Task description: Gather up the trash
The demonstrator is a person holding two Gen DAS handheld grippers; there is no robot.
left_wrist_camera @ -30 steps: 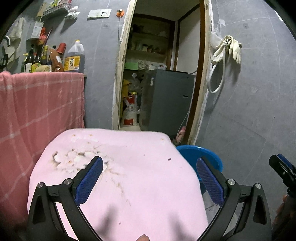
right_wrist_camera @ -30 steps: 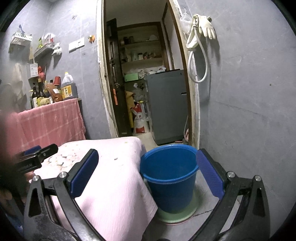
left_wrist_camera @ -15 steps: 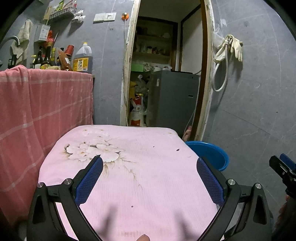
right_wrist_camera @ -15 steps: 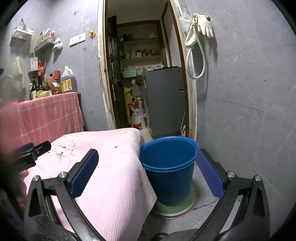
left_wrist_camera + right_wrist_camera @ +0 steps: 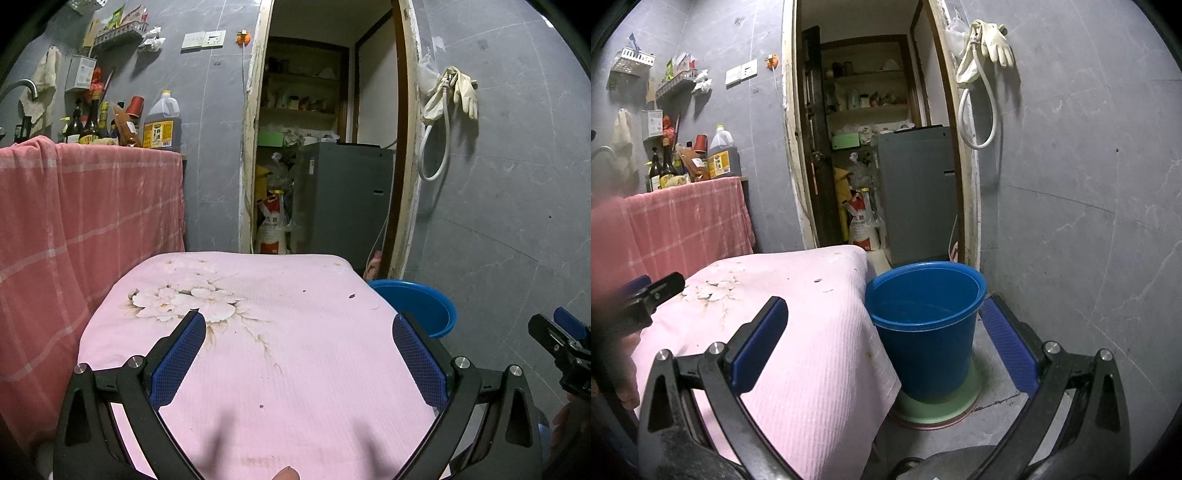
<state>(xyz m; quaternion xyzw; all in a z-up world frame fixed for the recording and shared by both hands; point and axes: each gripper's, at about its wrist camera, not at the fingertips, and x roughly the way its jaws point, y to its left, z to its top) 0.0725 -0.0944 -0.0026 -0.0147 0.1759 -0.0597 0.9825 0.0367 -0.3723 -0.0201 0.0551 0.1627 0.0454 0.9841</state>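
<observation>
Far left of the left hand-held gripper [image 5: 297, 325]: pink checked cloth [image 5: 85, 221] draped over a counter w/ bottles and an oil jug [image 5: 161, 123] on top. Left hand-held gripper is wide open, nothing betw its blue pads, held over the desk [image 5: 280, 354], which is covered w/ a pink sheet w/ a pale flower print. The print lies just ahead of the left pad. Small dark specks [image 5: 351, 295], poss. trash bits, sit on the sheet ahead of the right pad, near the far right corner; too small to ID. Straight ahead: open doorway w/ a grey appliance [image 5: 343, 199] and shelves inside.

Right hand-held gripper [image 5: 884, 321] also spread wide, holding nothing. Its left pad is over the desk's right edge, where the sheet hangs down. Betw the pads and just ahead: blue bucket [image 5: 923, 317], upright on a green base [image 5: 938, 406] on the floor, right beside the desk; inside looks bare. Right of that: grey wall w/ a glove [image 5: 997, 40] and hose hung up high.
</observation>
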